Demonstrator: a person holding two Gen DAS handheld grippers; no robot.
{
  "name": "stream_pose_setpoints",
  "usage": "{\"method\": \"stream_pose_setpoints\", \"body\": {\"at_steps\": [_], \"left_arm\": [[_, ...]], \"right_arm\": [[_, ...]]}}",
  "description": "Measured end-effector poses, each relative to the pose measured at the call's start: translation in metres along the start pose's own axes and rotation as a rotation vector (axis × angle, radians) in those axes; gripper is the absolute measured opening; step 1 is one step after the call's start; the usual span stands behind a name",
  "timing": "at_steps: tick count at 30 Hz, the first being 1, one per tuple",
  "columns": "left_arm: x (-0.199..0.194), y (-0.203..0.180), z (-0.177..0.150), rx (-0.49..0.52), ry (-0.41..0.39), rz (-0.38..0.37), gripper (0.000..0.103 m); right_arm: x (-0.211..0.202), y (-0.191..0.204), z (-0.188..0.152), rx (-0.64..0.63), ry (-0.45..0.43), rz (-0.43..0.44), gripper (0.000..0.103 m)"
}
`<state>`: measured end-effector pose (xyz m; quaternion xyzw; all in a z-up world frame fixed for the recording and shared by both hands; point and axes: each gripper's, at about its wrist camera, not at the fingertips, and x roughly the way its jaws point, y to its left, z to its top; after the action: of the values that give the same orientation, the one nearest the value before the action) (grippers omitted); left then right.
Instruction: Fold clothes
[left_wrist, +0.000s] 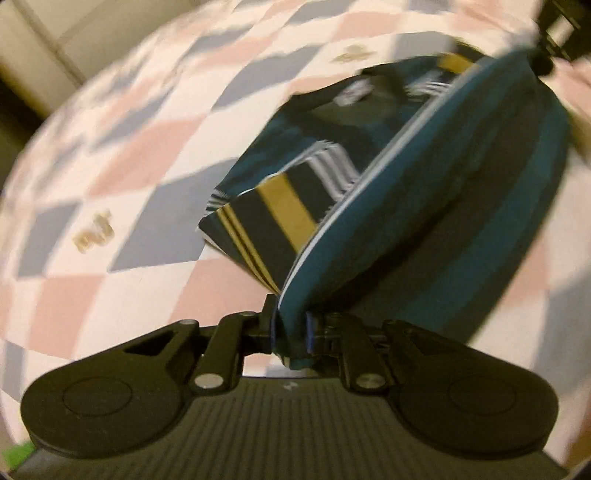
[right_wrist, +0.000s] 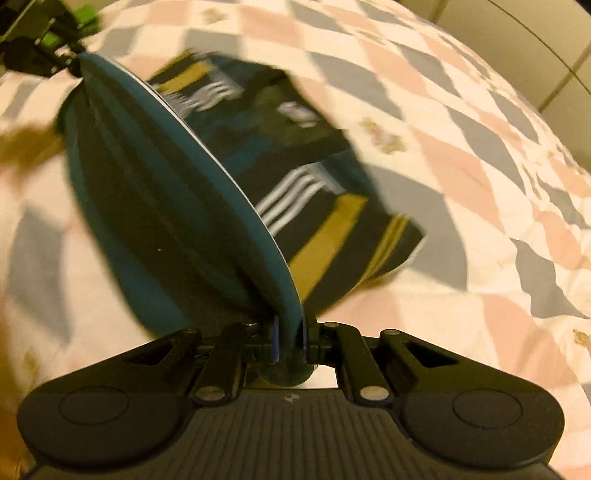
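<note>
The left gripper (left_wrist: 291, 332) has its jaws clenched on one end of the teal edge of a striped garment (left_wrist: 461, 192). The cloth is pinched between the blue pads and rises away from them as a tight band. This band runs across to the right gripper (right_wrist: 290, 341), which grasps the other end of the same edge in the same way, with the jaws pressed together on the fabric. So the garment hangs stretched between the two grippers, lifted above the bed cover (left_wrist: 129, 155), a sheet with pink, grey and white checks. The lower part of the garment, with black, mustard and white stripes, folds down under the tight edge and seems to reach the cover near its middle, but the pictures are blurred and I cannot tell if it really touches. Beyond the far edge of the bed a pale tiled surface (right_wrist: 561, 74) shows.
</note>
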<state>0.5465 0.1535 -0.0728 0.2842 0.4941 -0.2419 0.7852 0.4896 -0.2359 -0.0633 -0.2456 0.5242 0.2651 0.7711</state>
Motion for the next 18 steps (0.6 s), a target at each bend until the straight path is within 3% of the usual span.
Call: {"method": "stream_pose_setpoints", "body": {"at_steps": [3,6,7,12,15,18], "left_arm": [[0.041,0.028,0.014,-0.188,0.065,-0.034,0.026],[0.044,0.054,0.001,-0.399,0.033,-0.089,0.034],[0.041,0.064,-0.008,-0.491,0.013,-0.122,0.039],[0.02,0.105,-0.056,-0.932,-0.138,-0.333,0.042],[0.023,0.101,-0.061,-0.984,-0.158,-0.355,0.069],[0.04,0.088,-0.053,-0.952,-0.111,-0.35,0.061]], "right_arm": [[0.038,-0.032,0.017,0.117,0.05,0.039,0.012],[0.06,-0.052,0.02,0.26,0.04,0.014,0.047],[0.058,-0.059,0.015,0.32,0.013,0.027,0.049],[0.039,-0.096,-0.039,0.732,-0.14,0.155,0.054],[0.031,-0.1,-0.075,0.953,-0.246,0.254,0.059],[0.038,-0.093,-0.084,1.021,-0.268,0.267,0.06]]}}
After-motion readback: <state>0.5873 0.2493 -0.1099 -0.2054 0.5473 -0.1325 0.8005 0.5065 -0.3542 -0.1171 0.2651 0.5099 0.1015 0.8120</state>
